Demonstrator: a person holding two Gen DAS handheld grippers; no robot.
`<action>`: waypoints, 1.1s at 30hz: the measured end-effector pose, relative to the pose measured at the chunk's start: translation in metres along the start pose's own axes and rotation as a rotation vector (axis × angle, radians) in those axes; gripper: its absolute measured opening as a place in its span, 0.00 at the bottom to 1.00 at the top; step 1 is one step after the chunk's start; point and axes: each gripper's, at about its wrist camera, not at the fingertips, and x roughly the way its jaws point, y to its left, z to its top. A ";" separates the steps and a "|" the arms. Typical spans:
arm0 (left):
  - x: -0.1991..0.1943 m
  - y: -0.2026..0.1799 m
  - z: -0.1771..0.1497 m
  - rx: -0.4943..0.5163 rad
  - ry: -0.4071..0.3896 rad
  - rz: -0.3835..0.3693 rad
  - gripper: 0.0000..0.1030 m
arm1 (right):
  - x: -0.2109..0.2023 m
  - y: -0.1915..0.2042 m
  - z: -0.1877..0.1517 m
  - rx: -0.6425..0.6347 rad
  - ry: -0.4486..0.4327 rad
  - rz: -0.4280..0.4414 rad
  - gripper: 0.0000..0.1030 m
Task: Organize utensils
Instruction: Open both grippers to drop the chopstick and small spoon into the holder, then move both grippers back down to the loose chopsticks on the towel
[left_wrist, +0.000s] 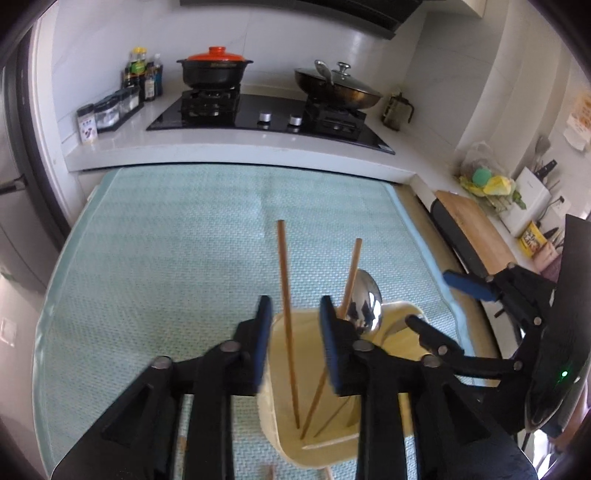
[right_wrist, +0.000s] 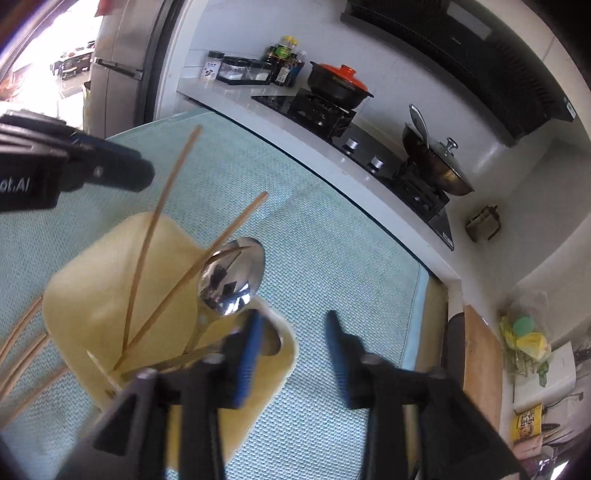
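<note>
A cream utensil holder (left_wrist: 280, 417) stands on the teal mat (left_wrist: 166, 277). Two wooden chopsticks (left_wrist: 284, 295) and a steel spoon (left_wrist: 365, 306) stand in it, bowl up. My left gripper (left_wrist: 295, 339) is open, its blue-padded fingers on either side of one chopstick, not touching it. My right gripper (right_wrist: 293, 343) is open just right of the holder (right_wrist: 92, 295), beside the spoon (right_wrist: 231, 280); it also shows in the left wrist view (left_wrist: 436, 299). More chopsticks (right_wrist: 22, 350) lie on the mat left of the holder.
A stove (left_wrist: 266, 114) with a red-lidded pot (left_wrist: 216, 66) and a wok (left_wrist: 338, 86) is on the counter behind the mat. A wooden cutting board (left_wrist: 476, 229) and a knife block (left_wrist: 532, 192) are to the right. Condiment jars (left_wrist: 110, 110) stand at the back left.
</note>
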 end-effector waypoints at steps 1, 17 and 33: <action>-0.007 0.003 -0.001 -0.012 -0.018 0.006 0.55 | -0.005 -0.005 0.001 0.027 -0.019 -0.003 0.63; -0.191 0.094 -0.179 0.107 -0.092 0.154 0.95 | -0.188 0.013 -0.169 0.335 -0.274 0.029 0.75; -0.143 0.089 -0.287 -0.043 -0.040 0.142 0.95 | -0.175 0.149 -0.269 0.530 -0.178 0.114 0.75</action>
